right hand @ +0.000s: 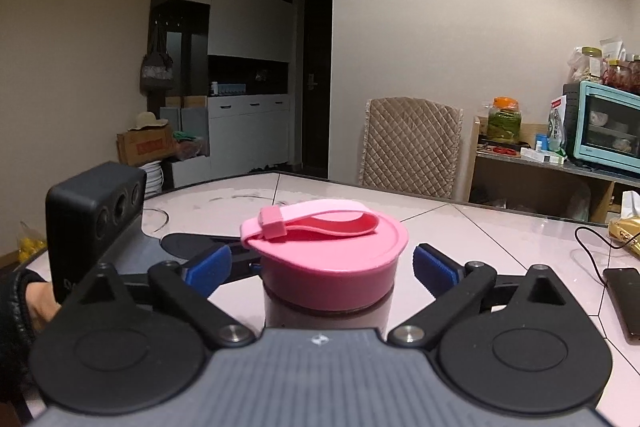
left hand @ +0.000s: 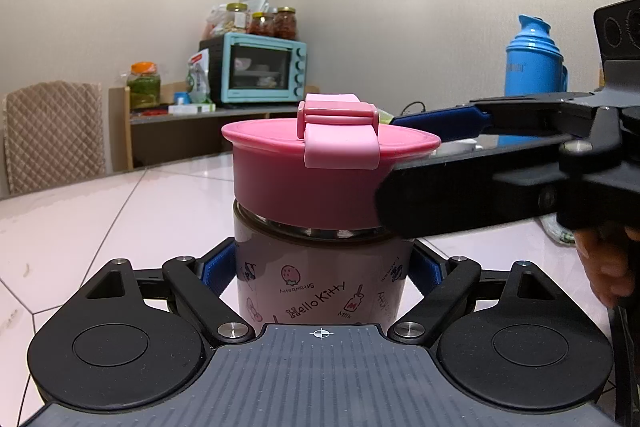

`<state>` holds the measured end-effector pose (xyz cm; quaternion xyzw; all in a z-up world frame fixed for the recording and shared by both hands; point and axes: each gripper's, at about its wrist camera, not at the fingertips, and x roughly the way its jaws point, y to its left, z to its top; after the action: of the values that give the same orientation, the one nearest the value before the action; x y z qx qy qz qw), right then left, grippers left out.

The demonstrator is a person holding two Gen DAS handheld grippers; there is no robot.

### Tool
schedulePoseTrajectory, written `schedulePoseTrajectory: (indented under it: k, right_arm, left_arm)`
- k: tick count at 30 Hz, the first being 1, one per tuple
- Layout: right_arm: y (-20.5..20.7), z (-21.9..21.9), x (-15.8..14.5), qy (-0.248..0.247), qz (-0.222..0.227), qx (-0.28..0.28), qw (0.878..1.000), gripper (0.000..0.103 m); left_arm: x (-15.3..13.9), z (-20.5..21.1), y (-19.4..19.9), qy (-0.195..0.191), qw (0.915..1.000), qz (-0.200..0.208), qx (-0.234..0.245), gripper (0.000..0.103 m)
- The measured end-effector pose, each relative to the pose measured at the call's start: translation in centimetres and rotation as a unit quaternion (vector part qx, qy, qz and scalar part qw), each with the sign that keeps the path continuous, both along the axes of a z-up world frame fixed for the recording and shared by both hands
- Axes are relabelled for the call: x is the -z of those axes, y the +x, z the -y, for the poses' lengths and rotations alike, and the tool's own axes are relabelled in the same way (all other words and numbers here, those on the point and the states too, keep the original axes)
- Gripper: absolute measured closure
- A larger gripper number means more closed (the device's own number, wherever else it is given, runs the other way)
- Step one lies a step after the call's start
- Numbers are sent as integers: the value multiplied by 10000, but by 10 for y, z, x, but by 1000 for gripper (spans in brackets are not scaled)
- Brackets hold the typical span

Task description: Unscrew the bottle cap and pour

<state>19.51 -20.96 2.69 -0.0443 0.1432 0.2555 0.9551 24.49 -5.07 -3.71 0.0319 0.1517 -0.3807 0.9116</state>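
The left claw (left hand: 320,267) grips the body of the bottle (left hand: 320,287), one blue pad pressed against each side, just below the cap. The right claw (right hand: 322,267) is level with the cap (right hand: 326,263), one blue pad (right hand: 208,265) on each side; both pads stand slightly clear of the cap wall, so this claw is open around the cap without contact. In the left wrist view, the right claw enters from the right, one finger passing in front of the cap and the other behind it.

The bottle stands upright on the bench (left hand: 120,219), between the fingers of both claws. Bare bench surface extends ahead of the right claw to the far edge, where a quilted chair (right hand: 412,147) stands. A phone (right hand: 624,299) and a black cable (right hand: 592,255) lie to the right of the right claw, well apart from it.

The cap is pink, wide and seated on the neck, with a paler pink carry strap (right hand: 320,221) looped across its top. The body is pale with printed cartoon graphics and the words "Hello Kitty".
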Motion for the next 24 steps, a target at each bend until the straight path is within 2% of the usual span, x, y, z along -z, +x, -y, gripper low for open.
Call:
schedulePoseTrajectory:
  k: [16,20,24]
  right_arm:
    - [5,-24,15,31,-13,561,9984,9]
    - [6,-27,16,-3,-34,683,9977,17]
    - [5,-25,17,2,-19,683,9977,18]
  left_arm:
    - [0,0,0,0,10000,0,0,13]
    - [0,0,0,-1,10000,0,-1,13]
    - [0,0,0,1,10000,1,-1,13]
